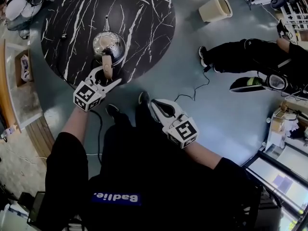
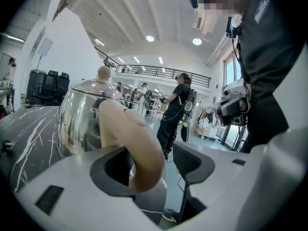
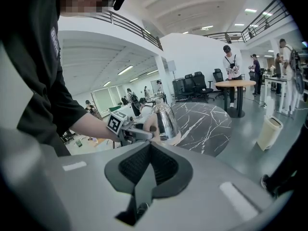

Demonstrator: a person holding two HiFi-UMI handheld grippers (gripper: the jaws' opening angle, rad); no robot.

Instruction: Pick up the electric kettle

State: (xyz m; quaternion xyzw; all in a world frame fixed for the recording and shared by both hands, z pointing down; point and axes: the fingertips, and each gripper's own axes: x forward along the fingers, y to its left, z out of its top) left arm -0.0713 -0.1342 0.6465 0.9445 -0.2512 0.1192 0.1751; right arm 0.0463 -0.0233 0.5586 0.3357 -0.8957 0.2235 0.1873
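A shiny steel electric kettle (image 1: 109, 43) with a beige handle (image 1: 107, 65) stands near the front edge of the round black marble table (image 1: 144, 13). My left gripper (image 1: 110, 75) is open, one jaw on each side of the handle. In the left gripper view the handle (image 2: 139, 146) lies against the left jaw, with a gap to the right one, and the kettle body (image 2: 79, 117) is just beyond. My right gripper (image 1: 157, 104) is shut on nothing, over the floor right of the table. From the right gripper (image 3: 149, 166) I see the kettle (image 3: 166, 119) and the left gripper (image 3: 122, 129).
A beige waste bin (image 1: 215, 7) stands on the floor beyond the table. A person in black trousers (image 1: 240, 54) is at the right, with a thin cable (image 1: 192, 93) trailing on the floor. My own shoes (image 1: 113, 110) are below the table edge.
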